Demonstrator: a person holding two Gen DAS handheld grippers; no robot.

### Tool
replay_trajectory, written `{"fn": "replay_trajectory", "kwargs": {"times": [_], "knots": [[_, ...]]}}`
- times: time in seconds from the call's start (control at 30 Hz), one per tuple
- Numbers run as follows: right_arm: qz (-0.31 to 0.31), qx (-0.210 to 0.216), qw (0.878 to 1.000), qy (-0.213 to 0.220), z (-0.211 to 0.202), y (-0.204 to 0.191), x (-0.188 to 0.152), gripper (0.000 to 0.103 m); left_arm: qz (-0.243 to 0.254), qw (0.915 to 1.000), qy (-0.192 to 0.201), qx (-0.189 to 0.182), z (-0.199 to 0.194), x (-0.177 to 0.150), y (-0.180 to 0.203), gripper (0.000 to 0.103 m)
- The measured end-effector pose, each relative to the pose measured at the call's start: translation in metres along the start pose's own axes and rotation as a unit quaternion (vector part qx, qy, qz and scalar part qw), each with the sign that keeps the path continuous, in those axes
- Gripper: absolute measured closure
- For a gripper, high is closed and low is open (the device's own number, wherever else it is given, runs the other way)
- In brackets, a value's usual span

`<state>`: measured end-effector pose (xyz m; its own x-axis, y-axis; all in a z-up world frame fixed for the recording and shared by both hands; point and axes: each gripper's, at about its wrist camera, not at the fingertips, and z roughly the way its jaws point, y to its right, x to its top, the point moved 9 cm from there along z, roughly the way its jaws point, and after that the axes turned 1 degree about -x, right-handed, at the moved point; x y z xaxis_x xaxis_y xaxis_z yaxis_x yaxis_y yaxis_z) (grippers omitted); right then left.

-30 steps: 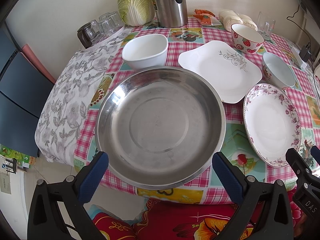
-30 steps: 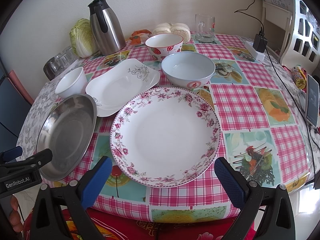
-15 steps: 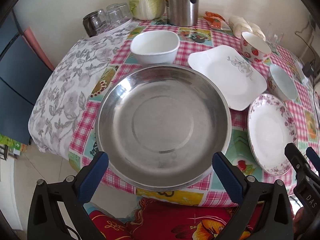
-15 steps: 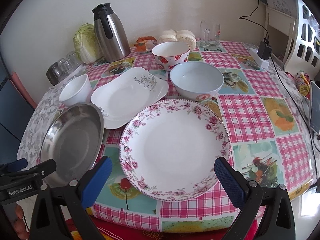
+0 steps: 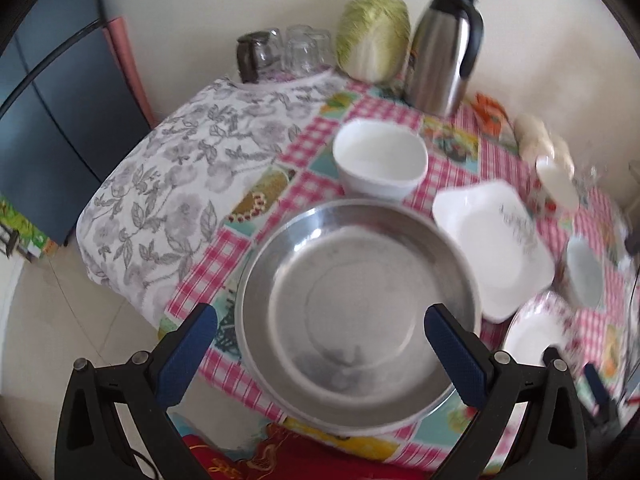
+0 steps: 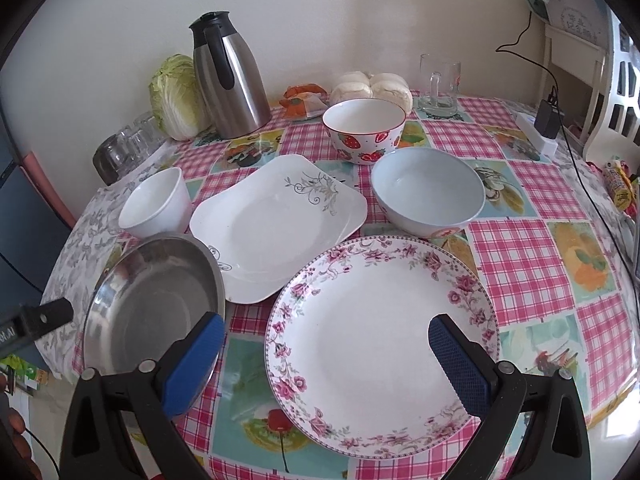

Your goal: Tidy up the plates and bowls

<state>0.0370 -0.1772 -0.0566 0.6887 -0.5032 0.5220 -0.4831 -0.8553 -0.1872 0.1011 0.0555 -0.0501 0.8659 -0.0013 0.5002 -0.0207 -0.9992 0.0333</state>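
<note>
A steel dish [image 5: 356,312] sits at the table's near left edge, between the fingers of my open, empty left gripper [image 5: 320,352]; it also shows in the right wrist view [image 6: 152,304]. A pink-flowered round plate [image 6: 380,340] lies under my open, empty right gripper [image 6: 326,360]. Behind it lie a white square plate [image 6: 276,216], a white bowl [image 6: 154,206], a pale blue bowl [image 6: 428,196] and a strawberry bowl [image 6: 364,128]. The left wrist view is blurred.
A steel jug [image 6: 228,80], a cabbage [image 6: 176,96], steamed buns [image 6: 372,86], a glass mug [image 6: 440,84] and upturned glasses [image 6: 128,148] stand along the back. A power strip and cable [image 6: 540,132] lie at the right. The left table edge [image 5: 120,280] drops to the floor.
My left gripper has swung left and pulled back, so the steel dish sits further right in its view. My right gripper has moved forward over the flowered plate.
</note>
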Motion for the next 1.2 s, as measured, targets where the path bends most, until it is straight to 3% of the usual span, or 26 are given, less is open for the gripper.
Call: {"fn": "replay_trajectory", "kwargs": {"times": [0.3,0.4,0.6,0.83,1.0,1.2], "knots": [[-0.012,0.044,0.999,0.010,0.021,-0.028,0.014,0.000,-0.040,0.9972,0.061,-0.014,0.007,0.028,-0.001,0.000],[-0.022,0.050,0.998,0.019,0.026,-0.038,0.017,0.000,-0.037,0.9962,0.079,-0.003,0.014,0.036,-0.006,0.000],[-0.024,0.068,0.997,0.008,0.040,-0.055,0.017,0.000,-0.038,0.9959,0.074,-0.036,0.028,0.043,-0.011,0.000],[-0.039,0.073,0.997,0.003,0.046,-0.072,0.011,0.000,-0.041,0.9957,0.082,-0.014,0.037,0.042,-0.039,0.000],[-0.033,0.087,0.996,-0.014,0.053,-0.083,0.001,0.000,-0.034,0.9970,0.062,-0.030,0.052,0.035,-0.048,0.000],[-0.033,0.100,0.994,-0.028,0.056,-0.094,-0.008,0.013,-0.059,0.9967,0.042,-0.036,0.063,0.028,-0.061,0.000]]}}
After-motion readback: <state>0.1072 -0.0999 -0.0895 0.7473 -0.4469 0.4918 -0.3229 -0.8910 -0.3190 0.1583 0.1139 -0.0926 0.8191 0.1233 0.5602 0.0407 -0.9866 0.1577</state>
